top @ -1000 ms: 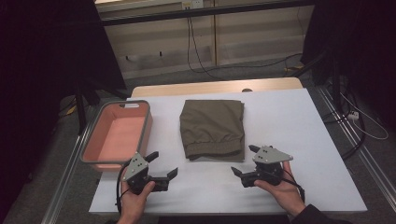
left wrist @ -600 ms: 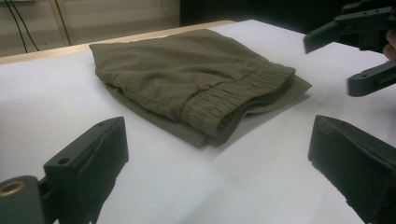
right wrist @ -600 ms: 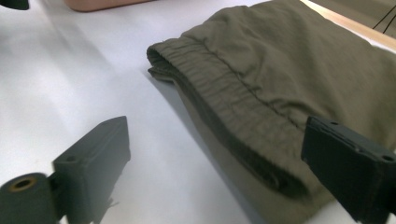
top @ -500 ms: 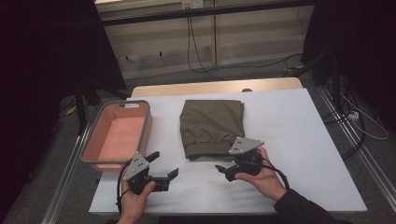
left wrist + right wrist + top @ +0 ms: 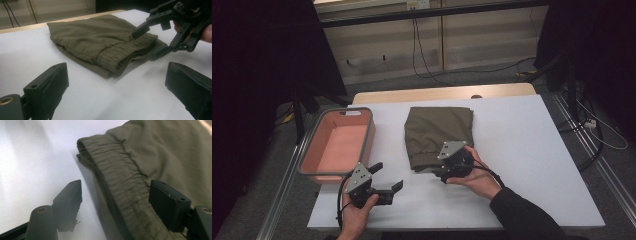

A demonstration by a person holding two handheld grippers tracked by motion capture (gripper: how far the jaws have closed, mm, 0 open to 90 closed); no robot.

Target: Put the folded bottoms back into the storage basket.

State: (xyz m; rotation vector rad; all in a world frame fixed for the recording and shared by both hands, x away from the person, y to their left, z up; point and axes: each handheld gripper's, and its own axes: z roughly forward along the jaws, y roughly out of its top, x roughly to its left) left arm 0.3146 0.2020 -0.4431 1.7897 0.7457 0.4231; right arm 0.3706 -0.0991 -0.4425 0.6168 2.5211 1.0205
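right tongs (image 5: 443,174): closing, jaws astride the elastic waistband of the folded olive trousers (image 5: 438,134), not yet pinching.
left tongs (image 5: 384,181): spread, idle on desk (image 5: 532,150).
risk: shallow bite takes only the top layer, so the fold slips open.

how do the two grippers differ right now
The right gripper is at the folded olive trousers, its fingers astride the elastic waistband and just closing. The left gripper sits over bare white table near the pink tub, open, holding nothing. Both are black and hand-held.
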